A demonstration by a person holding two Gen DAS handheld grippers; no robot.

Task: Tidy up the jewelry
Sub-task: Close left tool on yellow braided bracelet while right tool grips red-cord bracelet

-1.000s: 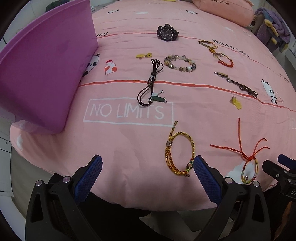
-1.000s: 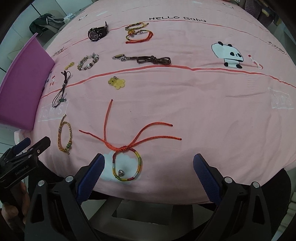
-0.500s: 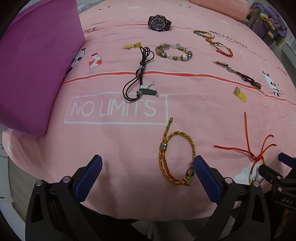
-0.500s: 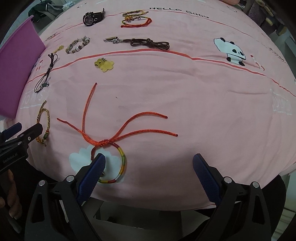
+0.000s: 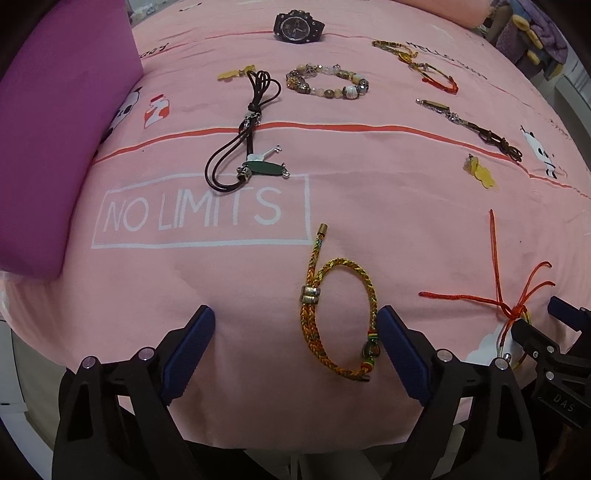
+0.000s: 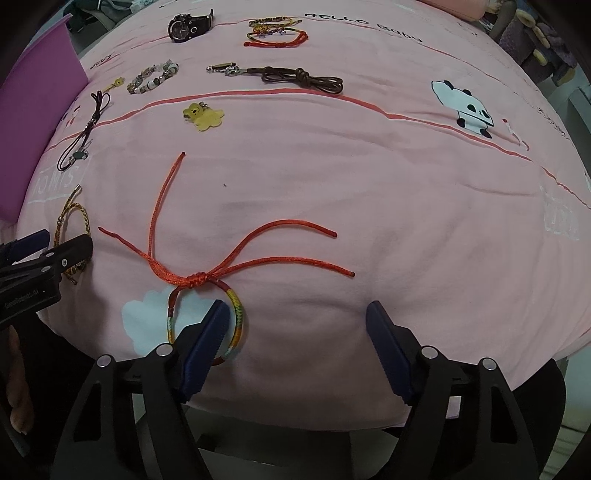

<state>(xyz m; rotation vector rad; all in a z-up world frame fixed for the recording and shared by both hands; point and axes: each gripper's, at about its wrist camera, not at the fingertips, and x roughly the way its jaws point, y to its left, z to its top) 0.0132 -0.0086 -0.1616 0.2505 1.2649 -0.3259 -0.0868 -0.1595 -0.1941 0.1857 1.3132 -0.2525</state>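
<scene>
Left gripper, seen from my left wrist view: its jaws have just been closing but stand apart, gripping nothing, over the pink bedsheet. Between the blue pads lies the yellow braided bracelet, its beaded end just beside the right-hand pad; I cannot tell whether they touch. Farther up lie a dark cord necklace above the "NO LIMITS" print, a beaded bracelet and a black wristwatch. A purple box stands at the left edge.

Right gripper, seen from my right wrist view: its jaws have likewise just been closing and remain apart, clamping nothing. One fingertip lies over the loop of the rainbow bracelet, whose red cords fan out up the sheet from a knot. A yellow bear charm lies well beyond, near a brown cord bracelet.
</scene>
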